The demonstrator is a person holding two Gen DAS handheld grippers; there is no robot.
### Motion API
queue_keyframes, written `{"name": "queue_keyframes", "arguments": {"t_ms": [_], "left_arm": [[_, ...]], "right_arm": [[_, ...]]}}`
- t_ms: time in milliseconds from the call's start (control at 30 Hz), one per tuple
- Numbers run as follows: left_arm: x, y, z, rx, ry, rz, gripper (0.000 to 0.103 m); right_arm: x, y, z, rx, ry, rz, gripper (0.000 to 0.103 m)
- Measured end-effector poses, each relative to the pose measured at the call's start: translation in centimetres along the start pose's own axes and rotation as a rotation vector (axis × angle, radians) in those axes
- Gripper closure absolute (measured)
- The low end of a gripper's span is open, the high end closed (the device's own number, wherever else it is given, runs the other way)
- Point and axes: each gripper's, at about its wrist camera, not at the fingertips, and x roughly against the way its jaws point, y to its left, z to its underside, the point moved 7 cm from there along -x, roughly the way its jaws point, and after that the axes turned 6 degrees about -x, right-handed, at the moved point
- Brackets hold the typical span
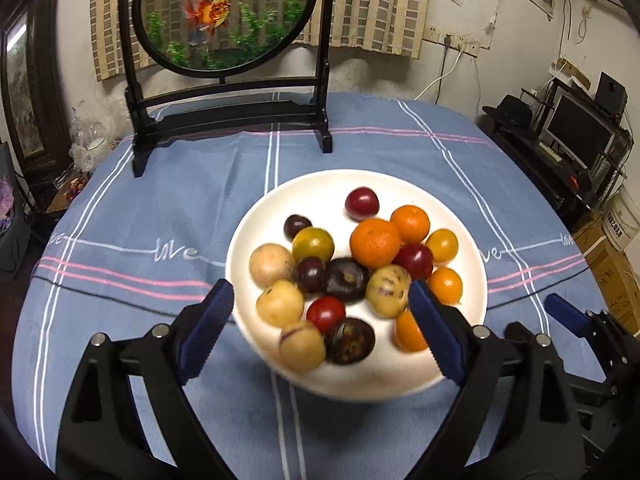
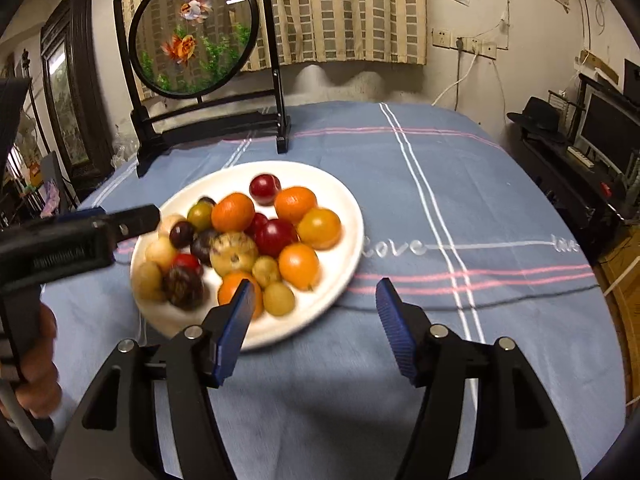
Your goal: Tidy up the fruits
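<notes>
On the blue tablecloth point(image 1: 360, 148), the white plate point(image 1: 400, 380) of mixed fruits point(image 1: 352, 272) fills the frame's centre, and the left gripper point(image 1: 320, 328), wide open and empty, should probably centre on one fruit before closing, while the right gripper point(image 2: 316, 320), likewise spread and empty, waits lower right.

Both fisheye views are dim and warm-toned, with black vignetting in the corners and straight lines such as the tablecloth point(image 1: 120, 216) stripes bowed toward the edges. Soft overhead light leaves glare spots on the red fruits and a bright streak on the round goldfish screen point(image 2: 192, 36), while a diffuse dark shadow pools on the cloth at the table's near edge in the right wrist view. Motion blur smears the white plate point(image 1: 280, 200) rim and the nearest fruits.
</notes>
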Motion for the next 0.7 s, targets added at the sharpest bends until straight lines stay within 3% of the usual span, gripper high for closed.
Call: {"name": "queue_keyframes", "arguments": {"t_ms": [100,333,700], "left_arm": [[1.2,0.1,0.9,-0.011,-0.001,-0.024,0.011],[3.1,0.6,3.2,-0.014,0.004,-0.104,0.009],[4.6,0.0,6.9,-0.014,0.034,-0.075,0.008]], "right_arm": [[1.0,-0.3,1.5,0.030,0.008,0.043,0.040],[2.6,-0.5,4.4,0.041,0.050,0.035,0.039],[4.0,-0.5,5.6,0.029,0.043,0.024,0.039]]}}
